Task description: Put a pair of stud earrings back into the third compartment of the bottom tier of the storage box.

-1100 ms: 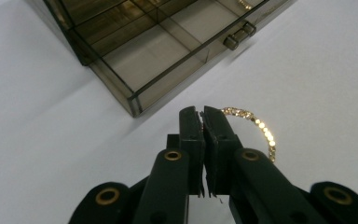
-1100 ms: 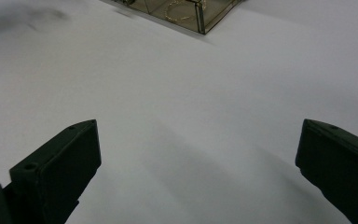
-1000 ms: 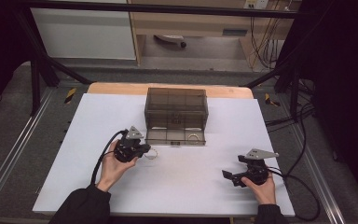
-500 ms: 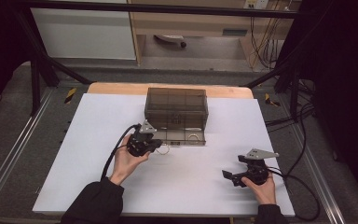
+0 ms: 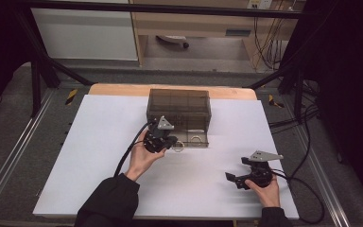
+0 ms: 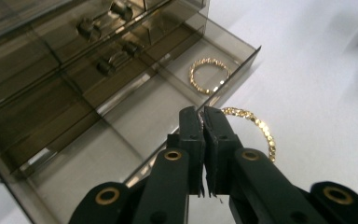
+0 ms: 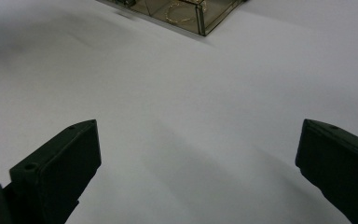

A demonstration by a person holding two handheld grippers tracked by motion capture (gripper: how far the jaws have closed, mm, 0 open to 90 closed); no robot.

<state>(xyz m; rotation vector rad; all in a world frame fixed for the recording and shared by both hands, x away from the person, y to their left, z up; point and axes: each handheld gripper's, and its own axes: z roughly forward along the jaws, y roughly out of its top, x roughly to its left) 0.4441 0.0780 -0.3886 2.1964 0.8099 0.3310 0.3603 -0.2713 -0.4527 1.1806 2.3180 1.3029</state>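
A smoky transparent drawer box [image 5: 178,106] stands at the back of the white table, its bottom drawer [image 6: 235,70] pulled out. One gold bead bracelet [image 6: 209,74] lies in that drawer's front compartment. My left gripper [image 6: 202,114] is shut on a second gold bracelet [image 6: 256,123], which hangs just outside the drawer's front wall. In the high view the left gripper [image 5: 168,142] sits at the drawer front [image 5: 189,140]. My right gripper [image 5: 234,177] rests at the near right with jaws wide open and nothing between them [image 7: 198,135]; the drawer corner [image 7: 200,21] shows far ahead of it.
A white sheet [image 5: 99,161] covers the table, with a wooden strip [image 5: 118,89] along the back edge. Upper closed drawers with small knobs [image 6: 88,29] sit above the open one. Cables [image 5: 307,208] trail from both grippers. Metal rails [image 5: 9,156] flank the table.
My left hand has moved right and forward from the table's left-middle up to the open drawer, carrying the bracelet. The right gripper has stayed in place.
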